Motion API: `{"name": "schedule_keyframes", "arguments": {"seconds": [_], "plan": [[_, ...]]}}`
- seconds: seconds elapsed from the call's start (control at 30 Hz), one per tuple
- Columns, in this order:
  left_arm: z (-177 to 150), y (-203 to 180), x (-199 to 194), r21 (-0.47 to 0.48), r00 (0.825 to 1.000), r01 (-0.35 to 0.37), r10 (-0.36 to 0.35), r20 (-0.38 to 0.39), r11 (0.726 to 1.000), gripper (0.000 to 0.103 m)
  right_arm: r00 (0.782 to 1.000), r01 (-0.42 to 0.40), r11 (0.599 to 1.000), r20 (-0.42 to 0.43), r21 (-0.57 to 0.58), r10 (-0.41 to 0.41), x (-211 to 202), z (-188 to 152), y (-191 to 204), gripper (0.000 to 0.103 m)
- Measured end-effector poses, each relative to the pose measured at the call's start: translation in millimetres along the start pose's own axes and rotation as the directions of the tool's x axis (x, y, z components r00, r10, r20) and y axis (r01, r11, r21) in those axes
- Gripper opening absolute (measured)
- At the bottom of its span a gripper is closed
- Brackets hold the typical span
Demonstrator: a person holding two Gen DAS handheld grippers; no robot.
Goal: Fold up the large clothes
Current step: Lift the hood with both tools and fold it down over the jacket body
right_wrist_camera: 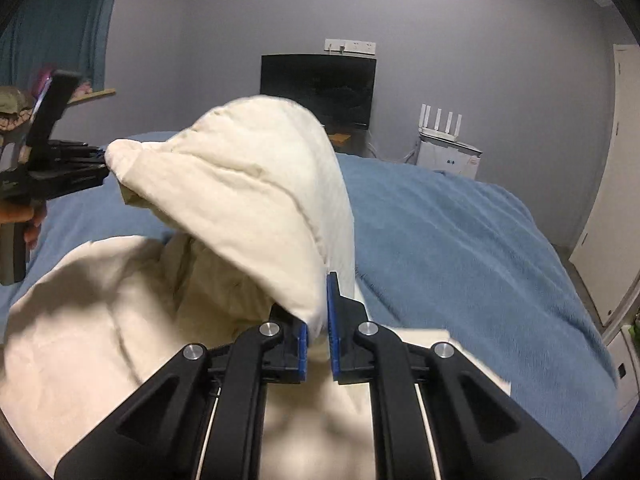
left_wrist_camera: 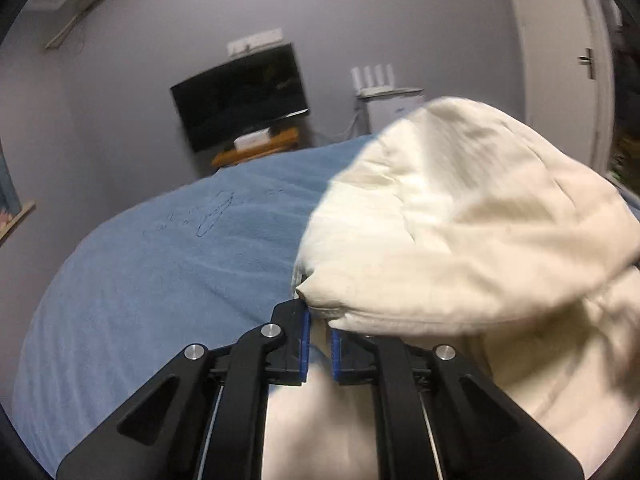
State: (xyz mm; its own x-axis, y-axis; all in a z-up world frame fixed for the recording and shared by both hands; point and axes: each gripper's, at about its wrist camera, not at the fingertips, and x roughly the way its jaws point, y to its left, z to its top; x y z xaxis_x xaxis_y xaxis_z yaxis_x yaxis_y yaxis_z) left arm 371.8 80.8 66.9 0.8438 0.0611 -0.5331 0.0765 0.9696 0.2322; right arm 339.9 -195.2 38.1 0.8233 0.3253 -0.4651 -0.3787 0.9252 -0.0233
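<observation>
**Over the bed's near edge: first fold under way, far from done**

At the left, the left gripper [left_wrist_camera: 320,320] has its jaws drawn narrow on one corner of the cream garment [left_wrist_camera: 460,220]; from the right wrist view it shows side-on, with the cloth corner bunched at its tips and a hand [right_wrist_camera: 28,220] on its handle. Between the two grippers the garment's raised edge arches up clear of the bed [right_wrist_camera: 480,240], while the rest of it lies crumpled on the blue cover toward the bed's near edge. At the right, the right gripper [right_wrist_camera: 318,320] pinches the other end of that raised edge, its blue pads [right_wrist_camera: 331,308] close together on the fabric.

As a judgement: both grips look secured and the lifted edge is ready to be carried over, so the first fold is only starting. No tidy crease shows anywhere yet. Laying this edge flat, smoothing the heap and any further folds are all left.
</observation>
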Motion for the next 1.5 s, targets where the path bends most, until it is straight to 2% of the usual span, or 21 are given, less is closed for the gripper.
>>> {"name": "schedule_keyframes", "arguments": {"seconds": [0.1, 0.2, 0.27, 0.33, 0.47, 0.63, 0.7, 0.77, 0.8, 0.93, 0.97, 1.07, 1.13, 1.2, 1.23, 1.27, 1.3, 1.33, 1.4, 1.5], "plan": [[-23.6, 2.2, -42.4, -0.026, 0.998, 0.045, -0.044, 0.033, 0.999, 0.007, 0.999, -0.03, 0.999, 0.018, -0.016, 0.03, -19.8, -10.1, 4.0, 0.006], [-51.7, 1.1, -74.0, -0.011, 0.997, 0.054, -0.053, 0.053, 0.998, 0.007, 0.998, -0.062, 0.995, 0.009, -0.079, 0.063, -31.1, -23.2, 14.3, 0.006], [-74.9, 1.8, -80.7, -0.034, 0.997, 0.079, -0.078, 0.021, 0.996, 0.007, 0.997, -0.077, 0.983, -0.018, -0.165, 0.075, -32.9, -37.4, 27.6, 0.006], [-98.5, 2.3, -76.6, -0.062, 0.994, 0.098, -0.101, -0.031, 0.993, 0.007, 0.993, -0.106, 0.967, -0.066, -0.234, 0.093, -27.6, -51.1, 39.6, 0.006], [-137.6, 1.2, -39.4, -0.055, 0.983, 0.079, -0.087, -0.162, 0.995, 0.007, 0.984, -0.143, 0.936, -0.148, -0.322, 0.099, -9.0, -67.4, 56.9, 0.006], [-143.4, 3.6, -22.3, -0.072, 0.974, 0.089, -0.102, -0.204, 0.993, 0.006, 0.978, -0.138, 0.93, -0.196, -0.339, 0.074, 12.7, -74.8, 56.8, 0.006], [-143.5, 2.7, -33.1, -0.065, 0.971, 0.112, -0.123, -0.204, 0.992, 0.013, 0.979, -0.135, 0.937, -0.188, -0.321, 0.077, 15.0, -71.5, 51.1, 0.006], [-145.4, 2.2, -48.7, -0.047, 0.973, 0.114, -0.121, -0.195, 0.992, 0.055, 0.98, -0.138, 0.942, -0.182, -0.305, 0.085, 14.3, -72.7, 46.7, 0.006], [-144.8, 4.0, -58.2, -0.057, 0.974, 0.132, -0.14, -0.179, 0.99, 0.061, 0.98, -0.139, 0.943, -0.18, -0.303, 0.086, 11.9, -74.1, 46.4, 0.006], [-123.7, -4.9, -90.5, -0.079, 0.967, 0.223, -0.231, -0.109, 0.972, 0.066, 0.981, -0.135, 0.941, -0.176, -0.309, 0.083, 11.0, -78.5, 47.8, 0.006], [-114.3, -7.6, -93.4, -0.091, 0.961, 0.253, -0.261, -0.088, 0.963, 0.072, 0.981, -0.133, 0.941, -0.174, -0.31, 0.081, 8.8, -80.1, 49.8, 0.006], [-79.2, -22.8, -96.5, -0.123, 0.937, 0.343, -0.348, -0.019, 0.931, 0.078, 0.982, -0.129, 0.941, -0.175, -0.312, 0.076, 8.9, -80.1, 50.8, 0.006], [-61.4, -32.0, -86.5, -0.142, 0.923, 0.378, -0.385, -0.021, 0.915, 0.078, 0.981, -0.132, 0.942, -0.178, -0.309, 0.079, 8.1, -79.3, 50.4, 0.006], [-46.5, -41.1, -66.3, -0.166, 0.922, 0.374, -0.385, -0.036, 0.912, 0.075, 0.979, -0.138, 0.943, -0.184, -0.302, 0.084, 7.2, -80.1, 52.1, 0.006], [-42.7, -42.7, -56.8, -0.185, 0.915, 0.387, -0.401, -0.047, 0.903, 0.061, 0.979, -0.14, 0.944, -0.187, -0.3, 0.086, 7.6, -79.7, 51.5, 0.006], [-42.9, -45.5, -50.6, -0.211, 0.898, 0.414, -0.435, -0.063, 0.885, 0.029, 0.978, -0.141, 0.944, -0.189, -0.299, 0.087, 7.2, -78.0, 53.1, 0.006], [-44.5, -43.5, -40.7, -0.252, 0.874, 0.443, -0.478, -0.094, 0.86, 0.018, 0.978, -0.143, 0.944, -0.191, -0.298, 0.088, 8.1, -77.4, 52.3, 0.006], [-45.7, -42.6, -35.8, -0.275, 0.865, 0.448, -0.49, -0.107, 0.851, 0.014, 0.977, -0.146, 0.944, -0.193, -0.296, 0.09, 9.1, -75.5, 50.7, 0.006], [-56.3, -37.4, -34.9, -0.331, 0.842, 0.477, -0.531, -0.094, 0.814, 0.011, 0.977, -0.152, 0.943, -0.192, -0.295, 0.097, 9.8, -73.6, 48.3, 0.006], [-71.4, -25.3, -32.1, -0.377, 0.83, 0.482, -0.55, -0.093, 0.791, 0.01, 0.973, -0.184, 0.94, -0.191, -0.286, 0.132, 4.6, -67.2, 43.2, 0.01]]}}
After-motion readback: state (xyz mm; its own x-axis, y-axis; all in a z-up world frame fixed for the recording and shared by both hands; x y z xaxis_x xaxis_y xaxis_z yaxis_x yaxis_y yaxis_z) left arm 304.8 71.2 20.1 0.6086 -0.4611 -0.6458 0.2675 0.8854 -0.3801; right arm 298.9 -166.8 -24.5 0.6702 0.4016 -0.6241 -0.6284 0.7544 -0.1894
